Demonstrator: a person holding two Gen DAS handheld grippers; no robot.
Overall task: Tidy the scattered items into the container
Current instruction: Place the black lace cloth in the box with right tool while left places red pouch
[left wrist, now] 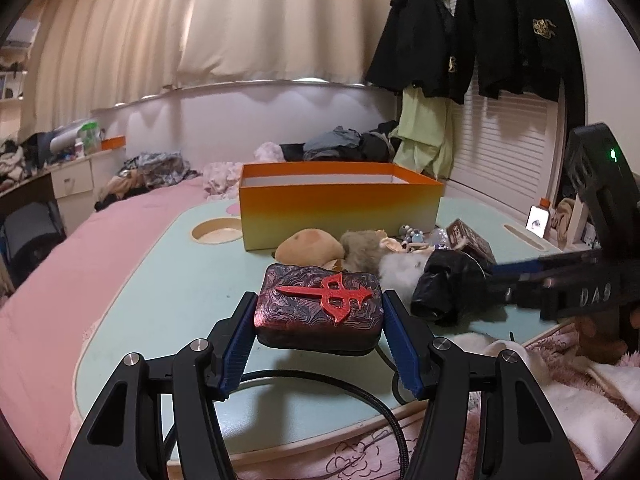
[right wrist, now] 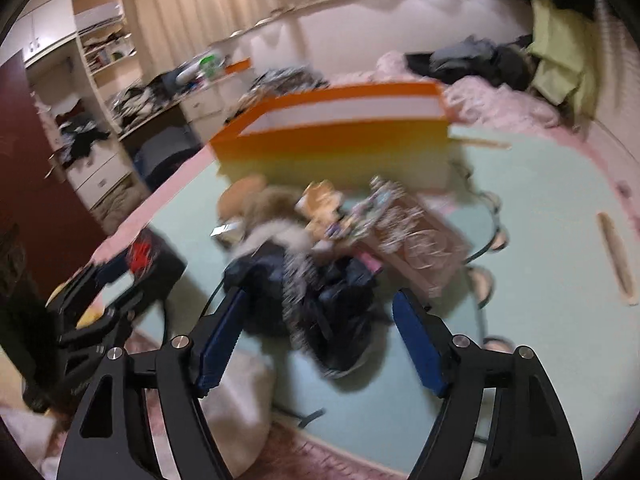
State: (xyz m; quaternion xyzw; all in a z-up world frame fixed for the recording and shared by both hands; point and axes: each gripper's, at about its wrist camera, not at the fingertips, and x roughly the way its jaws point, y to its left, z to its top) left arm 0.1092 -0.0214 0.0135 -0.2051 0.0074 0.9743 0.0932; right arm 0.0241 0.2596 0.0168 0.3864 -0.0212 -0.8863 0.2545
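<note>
Jaws of left gripper [left wrist: 320,322] clamp red-marked block [left wrist: 318,304], tilted slightly downward.

Box [left wrist: 340,216]: smooth matt cardboard. Before it, block [left wrist: 318,306]: glossy, embossed swirls. Beside block, bag [left wrist: 444,284]: crinkled shiny plastic. Toys [left wrist: 312,246]: plush, furry. Bench [left wrist: 168,280]: smooth, matt.

Toy pile [left wrist: 360,246] before open box [left wrist: 340,212]

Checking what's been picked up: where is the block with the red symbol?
In the left wrist view it is centre, clamped in the left tongs, the block above the green tabletop.
</note>
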